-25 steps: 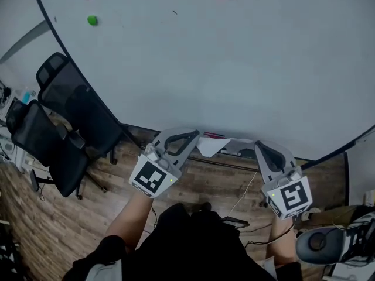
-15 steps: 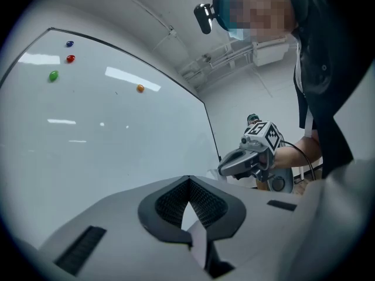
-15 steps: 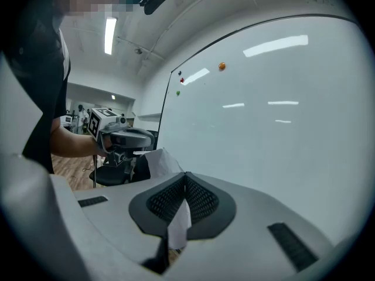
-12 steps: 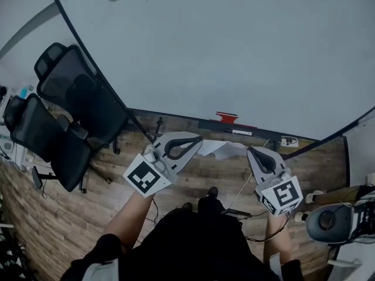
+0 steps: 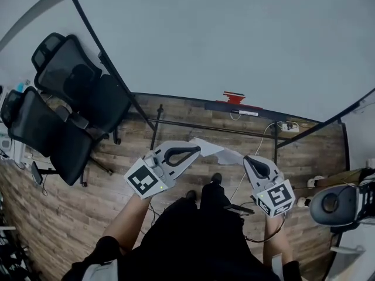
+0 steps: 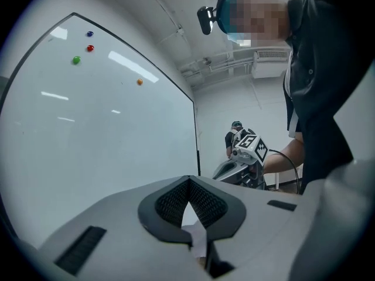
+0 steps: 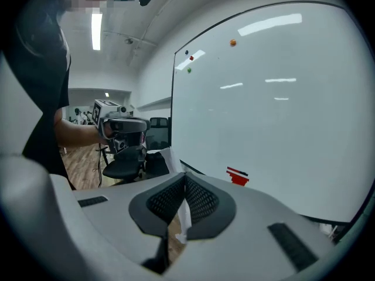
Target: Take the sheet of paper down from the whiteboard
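Head view: left hand-held gripper (image 5: 197, 150) and right hand-held gripper (image 5: 246, 158) pinch paper (image 5: 219, 151).

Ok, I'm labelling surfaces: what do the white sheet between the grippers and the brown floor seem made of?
White sheet: thin matte paper, seemingly; it creases and sags. Brown floor: wood planks or wood-look laminate; grain and seams show.
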Motion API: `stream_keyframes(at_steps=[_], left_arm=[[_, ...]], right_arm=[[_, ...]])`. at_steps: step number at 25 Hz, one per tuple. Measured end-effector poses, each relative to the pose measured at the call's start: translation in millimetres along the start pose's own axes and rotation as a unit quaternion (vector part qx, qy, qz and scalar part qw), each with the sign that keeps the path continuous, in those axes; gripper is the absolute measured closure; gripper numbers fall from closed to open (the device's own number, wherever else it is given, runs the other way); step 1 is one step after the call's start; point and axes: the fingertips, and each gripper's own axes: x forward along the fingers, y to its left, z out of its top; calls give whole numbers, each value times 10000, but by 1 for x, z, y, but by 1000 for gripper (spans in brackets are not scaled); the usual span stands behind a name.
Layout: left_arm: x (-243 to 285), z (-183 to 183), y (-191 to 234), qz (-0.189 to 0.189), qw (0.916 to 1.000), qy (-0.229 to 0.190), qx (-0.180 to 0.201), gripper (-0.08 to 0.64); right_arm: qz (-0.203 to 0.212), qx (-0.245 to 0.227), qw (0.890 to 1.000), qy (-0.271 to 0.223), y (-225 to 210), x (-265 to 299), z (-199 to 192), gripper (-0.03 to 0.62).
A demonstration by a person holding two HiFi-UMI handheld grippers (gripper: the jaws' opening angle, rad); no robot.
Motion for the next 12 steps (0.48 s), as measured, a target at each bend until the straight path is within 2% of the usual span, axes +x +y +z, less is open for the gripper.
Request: stream_keyframes(at_steps=[3, 7, 12], left_arm=[[-3, -16, -17, -180, 9998, 24, -92, 548], [-10, -30, -25, -166, 9993, 98, -326, 548], [-6, -32, -36, -233, 9992, 134, -312, 548]], right_arm=[[172, -11, 9998, 130, 14, -1, -16, 575], [259, 202, 9994, 136, 24, -3, -28, 575], [279, 394, 9988, 75, 28, -5, -38, 575]])
